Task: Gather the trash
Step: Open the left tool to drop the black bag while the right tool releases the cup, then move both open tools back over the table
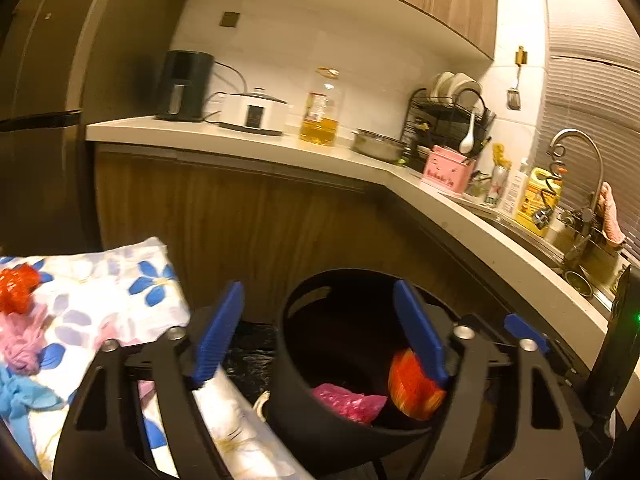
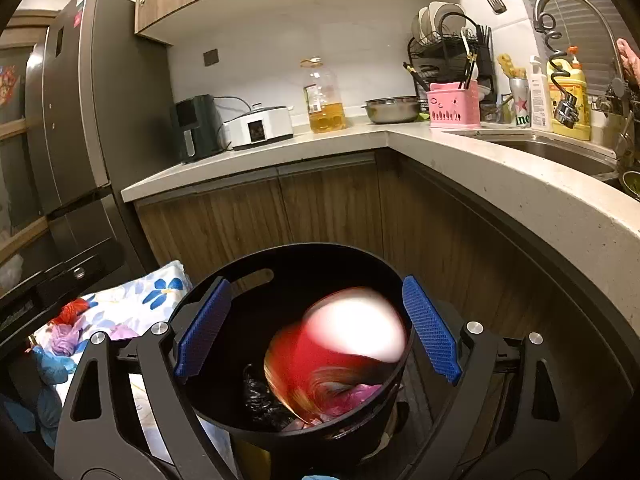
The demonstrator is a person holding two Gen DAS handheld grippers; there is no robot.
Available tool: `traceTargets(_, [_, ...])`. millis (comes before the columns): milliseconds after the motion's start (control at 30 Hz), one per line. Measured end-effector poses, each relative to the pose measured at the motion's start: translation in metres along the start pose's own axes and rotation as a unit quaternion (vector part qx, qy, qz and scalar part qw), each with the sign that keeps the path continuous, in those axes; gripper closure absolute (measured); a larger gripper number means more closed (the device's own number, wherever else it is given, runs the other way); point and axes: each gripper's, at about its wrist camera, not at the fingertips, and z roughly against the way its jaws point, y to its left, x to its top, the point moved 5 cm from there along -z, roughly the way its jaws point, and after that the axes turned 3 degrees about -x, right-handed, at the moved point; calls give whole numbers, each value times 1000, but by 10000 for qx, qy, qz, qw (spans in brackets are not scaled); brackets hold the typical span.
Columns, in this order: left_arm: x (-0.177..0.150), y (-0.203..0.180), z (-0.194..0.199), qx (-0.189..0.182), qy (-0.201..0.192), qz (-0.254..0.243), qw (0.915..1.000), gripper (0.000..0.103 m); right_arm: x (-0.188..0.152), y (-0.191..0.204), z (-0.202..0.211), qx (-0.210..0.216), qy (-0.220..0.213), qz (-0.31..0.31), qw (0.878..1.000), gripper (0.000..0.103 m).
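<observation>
A round black bin [image 1: 282, 384] stands low between a floral-covered surface and the cabinets. My left gripper [image 1: 320, 336] hangs open over its rim, and nothing sits between its blue pads. Inside the bin lie a pink plastic bag [image 1: 348, 400] and a red-orange piece [image 1: 412, 386], which is just behind the right pad. In the right wrist view my right gripper [image 2: 316, 328] is open above the bin [image 2: 340, 248]. A blurred red and white cup-like item [image 2: 344, 344] lies loose in the bin, clear of both pads. Crumpled dark and pink plastic [image 2: 264, 396] lies under it.
A floral cloth [image 1: 120, 292] to the left carries a red net piece [image 1: 16, 292], a pink bag [image 1: 22, 346] and a blue bag [image 1: 18, 398]. Wooden cabinets and an L-shaped counter [image 2: 500, 184] wrap behind and to the right. A dark fridge [image 2: 76, 112] stands at the left.
</observation>
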Motion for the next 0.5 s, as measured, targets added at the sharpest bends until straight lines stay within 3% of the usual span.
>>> traceTargets(300, [-19, 28, 45, 729, -38, 106, 9973, 10, -5, 7, 22, 18, -59, -35, 10000, 15])
traceTargets(500, [-37, 52, 80, 1332, -115, 152, 9909, 8, -16, 24, 42, 167, -70, 1, 9998, 15])
